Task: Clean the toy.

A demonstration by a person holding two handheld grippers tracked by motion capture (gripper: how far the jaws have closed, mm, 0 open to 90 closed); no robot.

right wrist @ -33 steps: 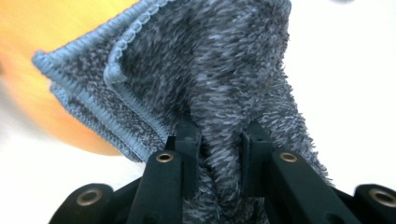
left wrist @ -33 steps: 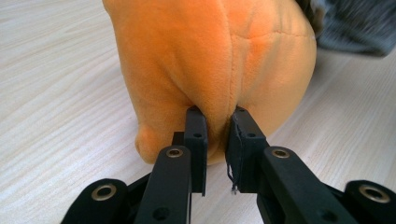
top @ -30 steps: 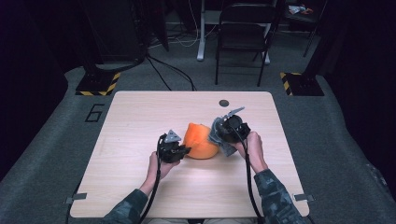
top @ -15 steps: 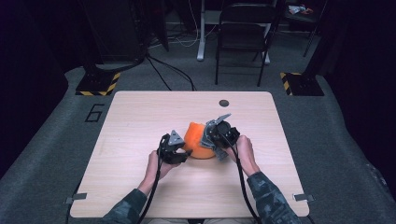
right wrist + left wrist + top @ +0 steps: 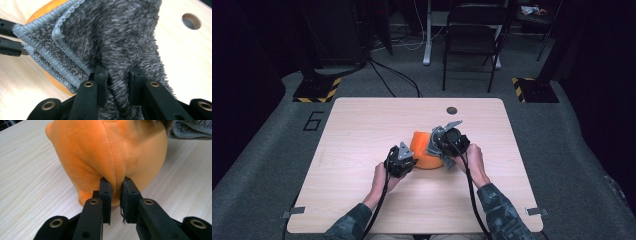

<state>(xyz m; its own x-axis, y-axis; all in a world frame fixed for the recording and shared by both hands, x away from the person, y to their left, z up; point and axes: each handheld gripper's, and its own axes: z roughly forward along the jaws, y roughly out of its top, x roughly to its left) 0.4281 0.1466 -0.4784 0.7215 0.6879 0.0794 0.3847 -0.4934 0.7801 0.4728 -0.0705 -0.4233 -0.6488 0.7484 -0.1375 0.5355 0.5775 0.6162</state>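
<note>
Orange plush (image 5: 423, 148) sits mid-table, just below centre of the high view, w/ a grey fuzzy cloth (image 5: 117, 37) draped over its far side. Left gripper (image 5: 115, 185) has just been closing: jaws popped apart a moment ago and are now pressed together again, pinching a fold of the plush along its seam, lower centre of the left gripper view. Looks like a re-grip, lower on the toy. Right gripper (image 5: 117, 71) is clamped on the grey cloth, bunched between its jaws at the bottom of the right gripper view; vs. a second ago it sits closer in and over the plush in the high view (image 5: 447, 142). Wooden table (image 5: 362, 125) otherwise bare apart from a round hole (image 5: 452, 110) near its upper edge. My read: plush now anchored, cloth ready to be pulled over or off it.
</note>
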